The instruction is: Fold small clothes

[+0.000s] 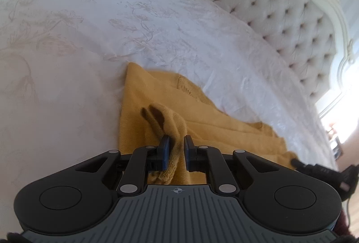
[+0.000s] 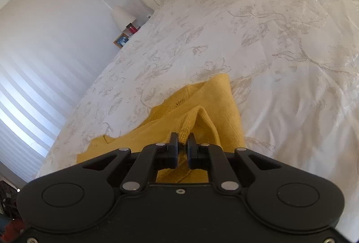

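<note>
I have a mustard yellow knitted garment (image 1: 157, 94) lying on the bed (image 1: 89, 18), on the white flowered bedspread, near the edge closest to me and well apart from the tufted headboard (image 1: 291, 18).

My left gripper (image 1: 176, 148) is clamped on a bunched fold of the knit; the cloth runs up between the jaws, and the pads press it from both sides. My right gripper (image 2: 182, 148) is likewise closed on a ribbed edge of the same garment, which rises in a small peak just ahead of the fingers. In the left view I can see the tip of the right gripper (image 1: 298, 163) at the garment's far end.

I judge this to be the start of a fold: both ends are pinched, the cloth barely lifted. The garment's long axis runs from one gripper to the other, along the bed's near edge, with its far corner pointing away from me across the bedspread. Which end is neck or hem I cannot tell.

Next, I think both grips must rise together, keep the edge taut, and carry it over evenly so the knit does not sag or twist.
</note>
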The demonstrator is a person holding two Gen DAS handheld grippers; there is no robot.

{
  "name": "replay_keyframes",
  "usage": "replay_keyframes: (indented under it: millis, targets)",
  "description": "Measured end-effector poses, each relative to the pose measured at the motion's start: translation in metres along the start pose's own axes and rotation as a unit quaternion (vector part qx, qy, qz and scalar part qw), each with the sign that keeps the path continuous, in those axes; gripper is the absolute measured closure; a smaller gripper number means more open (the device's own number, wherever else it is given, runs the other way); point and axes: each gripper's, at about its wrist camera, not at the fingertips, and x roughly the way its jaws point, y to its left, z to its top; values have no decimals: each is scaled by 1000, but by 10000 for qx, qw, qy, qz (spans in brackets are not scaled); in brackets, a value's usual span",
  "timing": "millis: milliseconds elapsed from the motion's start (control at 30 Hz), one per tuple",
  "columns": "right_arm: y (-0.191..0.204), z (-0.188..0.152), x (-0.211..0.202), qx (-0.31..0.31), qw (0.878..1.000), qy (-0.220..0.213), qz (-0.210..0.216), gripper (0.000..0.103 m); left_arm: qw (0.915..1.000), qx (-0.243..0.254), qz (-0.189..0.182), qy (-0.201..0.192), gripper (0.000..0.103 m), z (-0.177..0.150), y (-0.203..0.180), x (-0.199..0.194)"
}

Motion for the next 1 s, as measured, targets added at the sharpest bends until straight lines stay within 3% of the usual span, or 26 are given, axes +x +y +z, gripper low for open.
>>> replay_keyframes:
  millis: [233,467,533,600,633,667,800,1000]
  targets:
    - [8,35,5,491,9977,-362,305,88,9961,-557,-402,-545,90,32,-1,-8]
    - [4,62,55,677,9971,-328,-128,85,9904,-996,-30,-960,90,69,7,13]
    - [2,62,61,651,9969,-259,-352,79,9932,-784,119,-851,89,68,3,13]
    - [-1,60,57,640,9958,-340,-561,63,9970,-339,248,-644,87,59,-5,8]
    - [-1,58,49,530,9952,-478,-672,48,9978,-27,349,-560,84,50,-12,4]
    - [2,55,41,374,9947,-582,-761,42,9973,273,457,-499,74,40,-17,0]
    - [26,31,8,-593,9933,-642,-760,42,9925,1033,543,-365,72,-12,-32,-17]
    - [85,-30,5,-2253,9730,241,-433,43,9875,1346,806,-154,72,-72,-37,-22]
